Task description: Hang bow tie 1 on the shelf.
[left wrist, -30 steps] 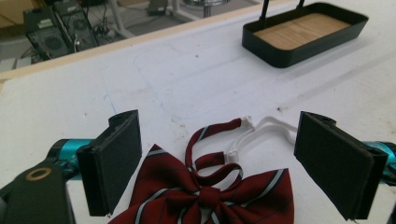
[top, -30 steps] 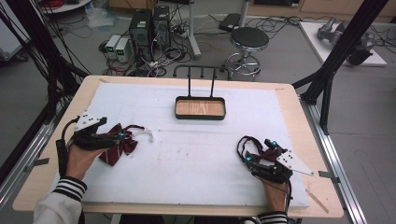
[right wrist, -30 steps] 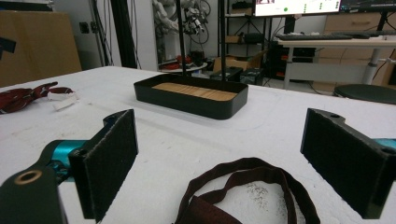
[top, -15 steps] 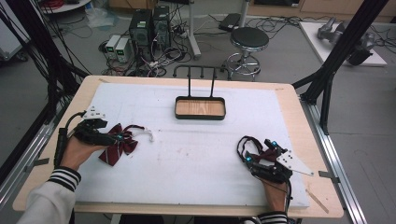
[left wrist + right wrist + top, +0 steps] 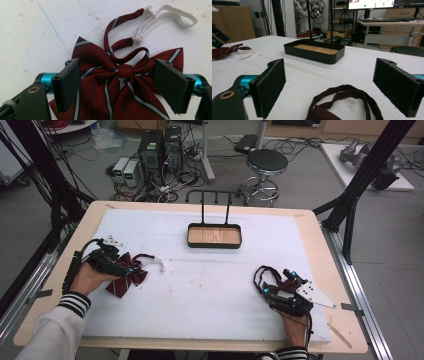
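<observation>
The striped maroon bow tie lies flat on the white table cover, its knot midway between the spread jaws of the left gripper, which straddle it without touching (a grab about to happen, I'd guess). The white neck strap trails beyond the jaws. The next move calls for lowering and closing on the knot. The right gripper rests wide apart over a dark fabric loop, the black tray ahead.

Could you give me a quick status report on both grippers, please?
Left hand-held gripper open, straddling striped bow tie. Right hand-held gripper open over dark strap. Tray unobstructed.
</observation>
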Available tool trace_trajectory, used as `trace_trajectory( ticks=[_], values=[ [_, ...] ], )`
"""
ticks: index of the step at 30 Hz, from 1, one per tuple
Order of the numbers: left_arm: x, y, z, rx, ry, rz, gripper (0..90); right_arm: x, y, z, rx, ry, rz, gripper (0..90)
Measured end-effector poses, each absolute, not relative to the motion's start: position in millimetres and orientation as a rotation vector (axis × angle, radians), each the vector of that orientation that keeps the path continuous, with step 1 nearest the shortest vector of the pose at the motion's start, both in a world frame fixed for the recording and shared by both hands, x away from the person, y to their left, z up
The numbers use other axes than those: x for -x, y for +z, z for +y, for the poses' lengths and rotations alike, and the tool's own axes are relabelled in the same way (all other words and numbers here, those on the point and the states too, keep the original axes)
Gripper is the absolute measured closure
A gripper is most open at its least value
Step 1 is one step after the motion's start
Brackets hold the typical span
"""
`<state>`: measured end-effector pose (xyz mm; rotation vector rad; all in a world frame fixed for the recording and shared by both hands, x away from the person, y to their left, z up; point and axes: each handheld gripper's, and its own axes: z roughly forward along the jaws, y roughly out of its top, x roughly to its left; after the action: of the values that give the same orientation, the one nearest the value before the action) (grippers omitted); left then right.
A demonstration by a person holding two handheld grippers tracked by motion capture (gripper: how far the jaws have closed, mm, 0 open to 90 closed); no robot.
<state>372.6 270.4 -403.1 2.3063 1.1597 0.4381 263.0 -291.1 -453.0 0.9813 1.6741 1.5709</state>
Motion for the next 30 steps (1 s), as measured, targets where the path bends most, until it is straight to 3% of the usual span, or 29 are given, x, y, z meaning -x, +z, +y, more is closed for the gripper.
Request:
trace_trajectory(
  ticks=[30],
  values=[
    [-381,-412,258,-2.412,0.314,1.239,58.8,-263,-453,-292,-0.979,1.572,1.671,10.2]
  ],
)
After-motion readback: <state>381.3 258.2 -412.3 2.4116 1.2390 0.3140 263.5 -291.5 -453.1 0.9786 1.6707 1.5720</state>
